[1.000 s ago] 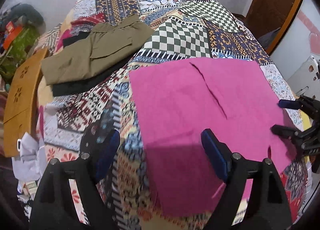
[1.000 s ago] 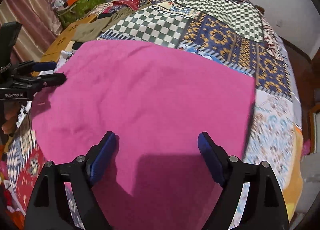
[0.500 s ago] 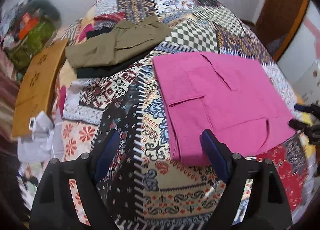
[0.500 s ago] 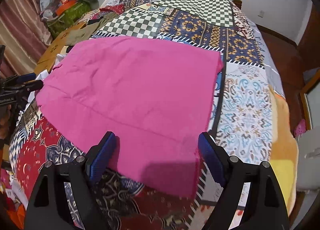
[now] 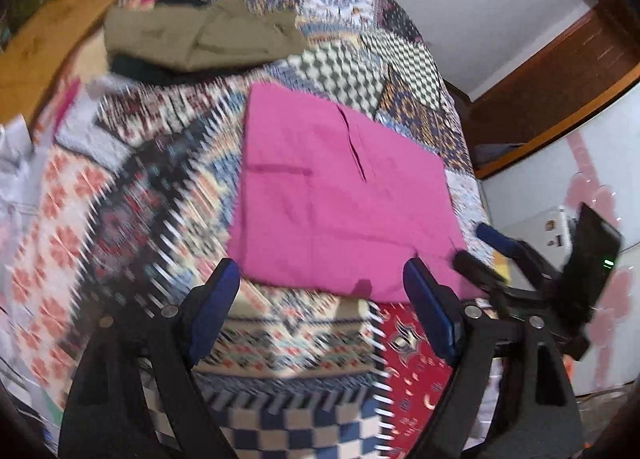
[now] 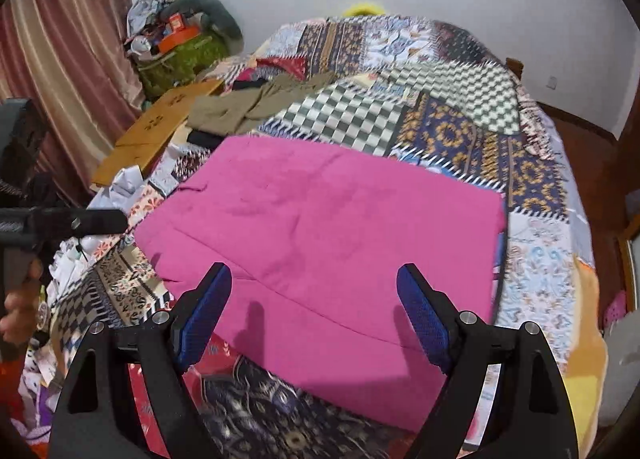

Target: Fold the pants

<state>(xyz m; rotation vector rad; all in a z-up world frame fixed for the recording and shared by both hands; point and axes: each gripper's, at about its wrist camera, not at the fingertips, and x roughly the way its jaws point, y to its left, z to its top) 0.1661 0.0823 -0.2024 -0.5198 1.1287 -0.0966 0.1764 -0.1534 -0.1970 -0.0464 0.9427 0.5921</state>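
My left gripper (image 5: 320, 291) hangs with its jaws wide and nothing between them, just short of the near edge of the pink pants (image 5: 340, 195). My right gripper (image 6: 314, 299) is equally spread and empty above those pants (image 6: 320, 243), which lie folded flat on the patchwork quilt (image 6: 448, 131). Beyond the pants, olive trousers (image 5: 200, 39) sit on a dark garment.

No text, label, brand or number can be read in either view; any print in the scene is too blurred.
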